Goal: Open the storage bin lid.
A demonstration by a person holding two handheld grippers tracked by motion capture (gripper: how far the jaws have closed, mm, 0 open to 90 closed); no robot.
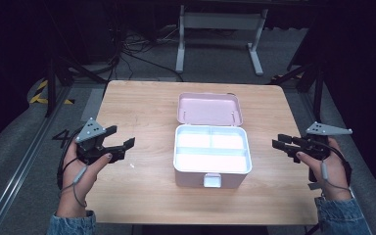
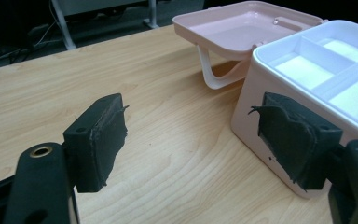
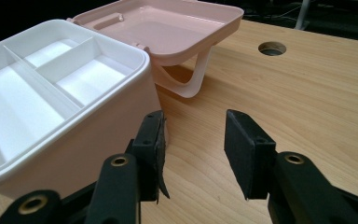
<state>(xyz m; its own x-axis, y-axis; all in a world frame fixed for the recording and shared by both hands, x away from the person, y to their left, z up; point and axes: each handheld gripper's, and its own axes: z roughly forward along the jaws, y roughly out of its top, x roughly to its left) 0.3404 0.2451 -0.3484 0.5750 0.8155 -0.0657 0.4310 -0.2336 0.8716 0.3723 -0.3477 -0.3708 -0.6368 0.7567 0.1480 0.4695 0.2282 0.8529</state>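
Item: pink storage box, centred on the wooden table; lid already thrown back behind it, resting tilted on its handle; white divided tray seated on top, its compartments bare. Left gripper stood left of the box, jaws spread wide, holding nothing; right gripper stood right of it, jaws parted, likewise unladen. Judged: opening done; neither gripper touched the box, so lifting out the tray or closing probably remained.

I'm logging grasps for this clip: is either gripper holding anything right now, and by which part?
Nothing is held. The left gripper and right gripper stand open, empty, either side of the open pink box.
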